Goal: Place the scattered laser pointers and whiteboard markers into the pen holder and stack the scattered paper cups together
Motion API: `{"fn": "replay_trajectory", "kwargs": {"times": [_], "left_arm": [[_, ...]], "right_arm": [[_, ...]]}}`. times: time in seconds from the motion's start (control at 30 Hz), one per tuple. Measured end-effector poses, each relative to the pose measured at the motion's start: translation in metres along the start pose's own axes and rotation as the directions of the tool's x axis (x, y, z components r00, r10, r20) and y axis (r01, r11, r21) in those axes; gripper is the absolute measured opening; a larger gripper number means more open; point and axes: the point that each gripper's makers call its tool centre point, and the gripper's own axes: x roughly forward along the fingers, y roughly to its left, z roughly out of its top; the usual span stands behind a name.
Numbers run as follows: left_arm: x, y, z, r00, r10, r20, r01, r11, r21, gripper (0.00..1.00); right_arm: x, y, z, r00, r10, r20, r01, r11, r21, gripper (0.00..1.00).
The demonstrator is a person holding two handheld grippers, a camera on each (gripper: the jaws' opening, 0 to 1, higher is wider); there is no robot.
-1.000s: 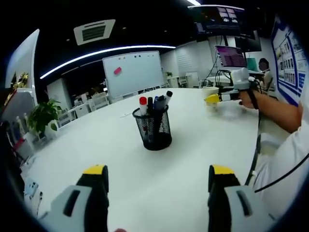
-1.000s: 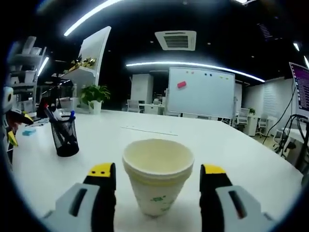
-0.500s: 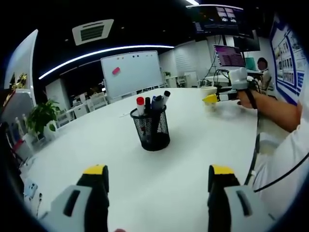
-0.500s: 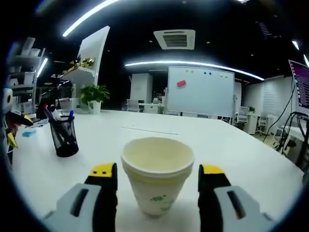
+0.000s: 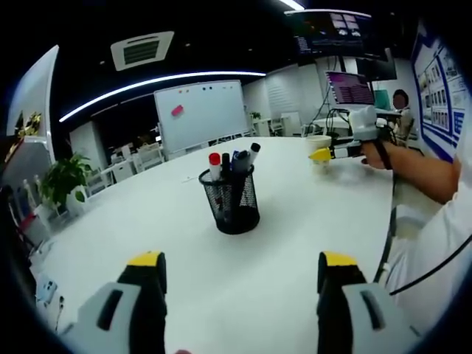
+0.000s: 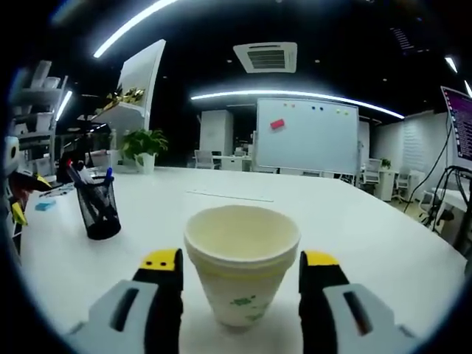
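Right gripper view: right gripper point(image 6: 240, 265), grey body with yellow-tipped black jaws, jaws spread wide, one on each side of the stacked cream paper cups point(image 6: 241, 264). Whether the jaws touch the cup wall cannot be told. Cups stand upright on the white table point(image 6: 354, 236), nested, two rims showing, green print low on the outer wall. Black wire-mesh pen holder point(image 6: 99, 209), far left on the same table, well apart from the cups, upright, markers standing in it. Wheeled whiteboard point(image 6: 307, 146) with a pink magnet in the background; potted green plant point(image 6: 144, 146) beyond the table's far edge.

Left gripper view: left gripper point(image 5: 240, 269), same make, jaws wide apart with nothing between them, over bare table point(image 5: 147, 228). Pen holder point(image 5: 234, 200) ahead at centre, upright, holding a red-capped marker point(image 5: 214, 164) and several dark-capped markers, all leaning against the rim. Right gripper point(image 5: 324, 153) at far right of the table, held in a person's hand point(image 5: 382, 153), yellow tips at the paper cups point(image 5: 319, 141).
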Motion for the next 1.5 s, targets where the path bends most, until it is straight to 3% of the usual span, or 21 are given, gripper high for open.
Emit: {"fn": "replay_trajectory", "kwargs": {"times": [0.43,0.8,1.5], "left_arm": [[-0.005,0.008,0.003,0.999,0.034,0.028,-0.034,0.999,-0.019,0.83],[-0.005,0.006,-0.001,0.999,0.027,0.018,-0.027,1.0,-0.013,0.83],[-0.006,0.006,0.0,1.0,0.027,0.016,-0.027,1.0,-0.003,0.83]], "right_arm": [[0.0,-0.005,-0.006,1.0,-0.017,-0.011,0.017,1.0,0.018,0.58],[0.0,-0.004,-0.011,0.999,-0.021,-0.029,0.023,0.999,0.04,0.47],[0.002,-0.004,-0.013,0.999,-0.024,-0.042,0.025,0.999,0.038,0.45]]}}
